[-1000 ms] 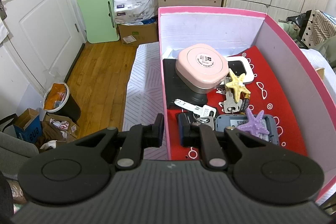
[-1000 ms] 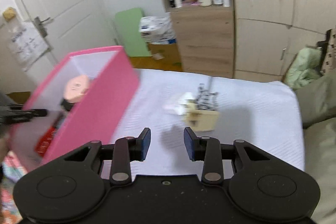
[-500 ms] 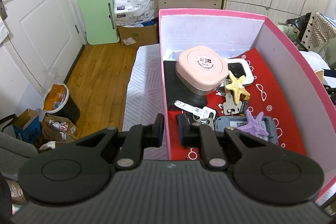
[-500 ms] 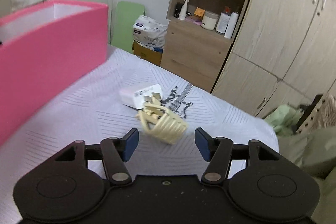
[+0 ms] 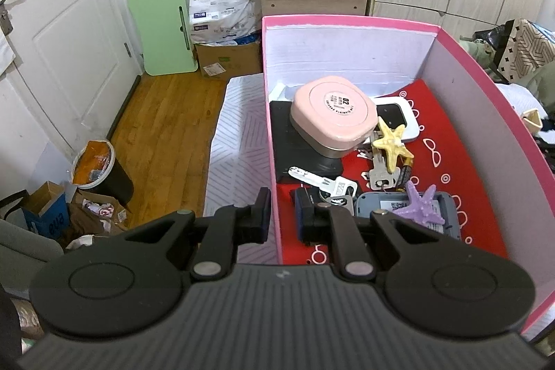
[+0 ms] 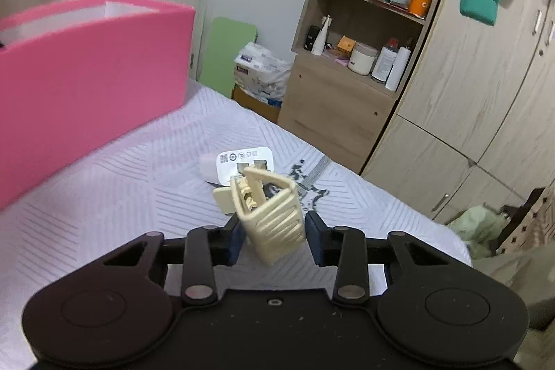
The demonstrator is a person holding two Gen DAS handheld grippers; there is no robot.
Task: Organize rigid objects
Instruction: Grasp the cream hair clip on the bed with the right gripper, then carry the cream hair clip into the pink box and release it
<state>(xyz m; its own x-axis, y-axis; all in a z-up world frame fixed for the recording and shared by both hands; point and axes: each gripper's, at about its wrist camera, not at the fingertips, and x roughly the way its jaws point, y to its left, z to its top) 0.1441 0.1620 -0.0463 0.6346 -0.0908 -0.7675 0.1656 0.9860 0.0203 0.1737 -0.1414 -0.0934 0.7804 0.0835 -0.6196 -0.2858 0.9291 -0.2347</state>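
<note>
Hair clip (image 6: 269, 217) between right tool (image 6: 272, 240) pads, just closed in; charger (image 6: 242, 163) behind; left tool (image 5: 281, 217) clamps pink box (image 5: 274, 141) wall.

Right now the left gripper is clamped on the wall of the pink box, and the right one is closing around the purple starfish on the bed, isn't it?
Not quite. The right gripper has just been closing around a cream hair claw clip, not a starfish, as the right wrist view shows. The purple starfish lies inside the pink box. The left gripper is indeed clamped on the box wall.
</note>
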